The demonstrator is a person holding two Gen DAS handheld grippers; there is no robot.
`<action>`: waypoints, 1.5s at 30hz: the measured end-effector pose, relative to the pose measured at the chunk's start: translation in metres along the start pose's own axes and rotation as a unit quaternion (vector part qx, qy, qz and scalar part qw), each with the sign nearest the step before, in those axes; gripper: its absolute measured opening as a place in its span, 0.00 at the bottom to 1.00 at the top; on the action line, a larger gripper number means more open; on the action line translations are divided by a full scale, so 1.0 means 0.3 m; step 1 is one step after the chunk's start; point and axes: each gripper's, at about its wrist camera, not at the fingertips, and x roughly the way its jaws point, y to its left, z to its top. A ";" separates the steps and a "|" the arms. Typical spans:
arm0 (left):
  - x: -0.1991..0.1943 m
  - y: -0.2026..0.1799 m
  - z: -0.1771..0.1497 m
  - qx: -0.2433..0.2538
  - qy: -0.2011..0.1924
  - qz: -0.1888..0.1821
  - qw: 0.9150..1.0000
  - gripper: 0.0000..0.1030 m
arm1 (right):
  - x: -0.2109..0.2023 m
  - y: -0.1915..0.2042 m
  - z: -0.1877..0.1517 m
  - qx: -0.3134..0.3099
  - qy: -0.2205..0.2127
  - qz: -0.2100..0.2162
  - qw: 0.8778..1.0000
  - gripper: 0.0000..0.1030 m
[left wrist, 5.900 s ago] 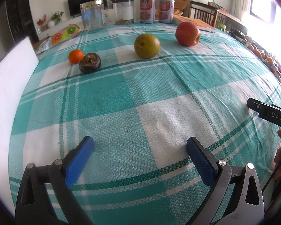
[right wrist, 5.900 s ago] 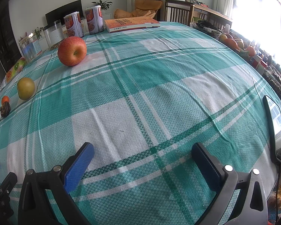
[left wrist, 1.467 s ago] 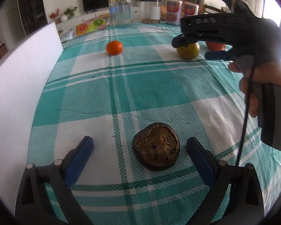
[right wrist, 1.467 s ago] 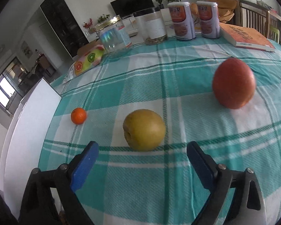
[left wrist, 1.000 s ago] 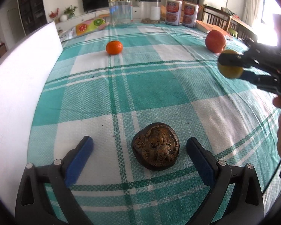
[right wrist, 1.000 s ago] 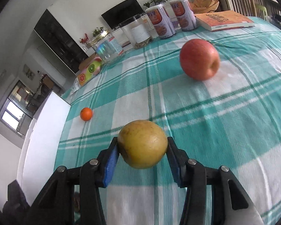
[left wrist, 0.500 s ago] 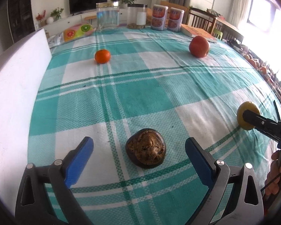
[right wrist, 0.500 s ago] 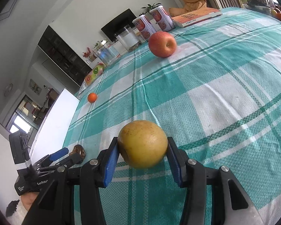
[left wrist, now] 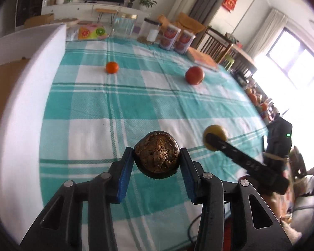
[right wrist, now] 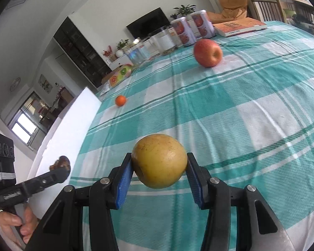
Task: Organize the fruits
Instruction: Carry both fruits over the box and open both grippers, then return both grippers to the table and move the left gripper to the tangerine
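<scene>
My left gripper (left wrist: pixel 157 159) is shut on a dark brown wrinkled fruit (left wrist: pixel 157 153) and holds it above the checked tablecloth (left wrist: pixel 136 104). My right gripper (right wrist: pixel 159 165) is shut on a yellow pear (right wrist: pixel 159 160), also lifted. In the left wrist view the right gripper (left wrist: pixel 214 139) with the pear (left wrist: pixel 216 130) is at the right. In the right wrist view the left gripper (right wrist: pixel 61 170) with the brown fruit (right wrist: pixel 61 162) is at the far left. A small orange (left wrist: pixel 112 67) and a red apple (left wrist: pixel 194 75) lie farther back on the cloth.
A white board (left wrist: pixel 27 87) stands along the table's left edge. At the back are a glass jar (left wrist: pixel 123 26), a second jar (left wrist: pixel 150 33), two tins (left wrist: pixel 179 38), a book (left wrist: pixel 202 58) and a fruit-print pack (left wrist: pixel 91 32). Chairs stand beyond the right corner.
My left gripper has closed on the brown fruit and lifted it off the cloth. The right gripper still holds the pear and has moved closer to the left one.
</scene>
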 end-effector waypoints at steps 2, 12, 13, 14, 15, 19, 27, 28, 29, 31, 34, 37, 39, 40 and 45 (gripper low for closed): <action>-0.145 0.034 0.019 -0.008 -0.032 0.010 0.999 0.44 | 0.017 0.154 0.027 -0.043 0.010 0.037 0.998 0.48; -0.471 0.561 -0.049 -0.151 -0.092 0.254 0.951 0.44 | 0.241 0.953 -0.095 -0.252 0.135 0.195 0.938 0.48; -0.476 0.606 -0.069 -0.165 -0.088 0.267 0.945 0.44 | 0.268 0.995 -0.131 -0.274 0.146 0.191 0.931 0.48; -0.479 0.641 -0.086 -0.177 -0.086 0.276 0.941 0.44 | 0.297 1.028 -0.164 -0.290 0.158 0.187 0.925 0.48; -0.481 0.671 -0.103 -0.188 -0.083 0.284 0.936 0.45 | 0.323 1.053 -0.192 -0.301 0.172 0.185 0.919 0.48; -0.454 0.723 -0.141 -0.203 -0.072 0.311 0.926 0.48 | 0.400 1.102 -0.258 -0.343 0.198 0.155 0.905 0.48; -0.426 0.668 -0.110 -0.187 -0.106 0.334 0.918 0.83 | 0.308 0.983 -0.156 -0.312 0.114 0.122 0.935 0.81; -0.423 0.651 -0.101 -0.180 -0.111 0.331 0.920 0.83 | 0.284 0.939 -0.129 -0.303 0.093 0.113 0.942 0.84; -0.418 0.629 -0.091 -0.172 -0.118 0.326 0.922 0.83 | 0.260 0.888 -0.103 -0.293 0.071 0.099 0.948 0.87; -0.404 0.563 -0.074 -0.152 -0.130 0.310 0.929 0.84 | 0.226 0.758 -0.054 -0.265 0.036 0.057 0.962 0.93; -0.362 0.438 -0.038 -0.110 -0.141 0.268 0.947 0.86 | 0.227 0.540 -0.010 -0.231 0.011 -0.035 0.972 0.97; -0.284 0.281 -0.012 -0.054 -0.137 0.222 0.964 0.87 | 0.243 0.295 0.005 -0.219 0.001 -0.169 0.961 0.97; -0.219 0.181 0.012 -0.020 -0.125 0.188 0.974 0.89 | 0.225 0.152 0.005 -0.198 0.002 -0.223 0.954 0.97; -0.177 0.130 0.014 -0.003 -0.115 0.169 0.979 0.89 | 0.210 0.097 0.005 -0.188 -0.004 -0.238 0.953 0.97; 0.079 -0.073 0.026 0.068 -0.038 0.093 0.993 0.90 | 0.105 -0.085 0.051 -0.126 -0.028 -0.270 0.954 0.97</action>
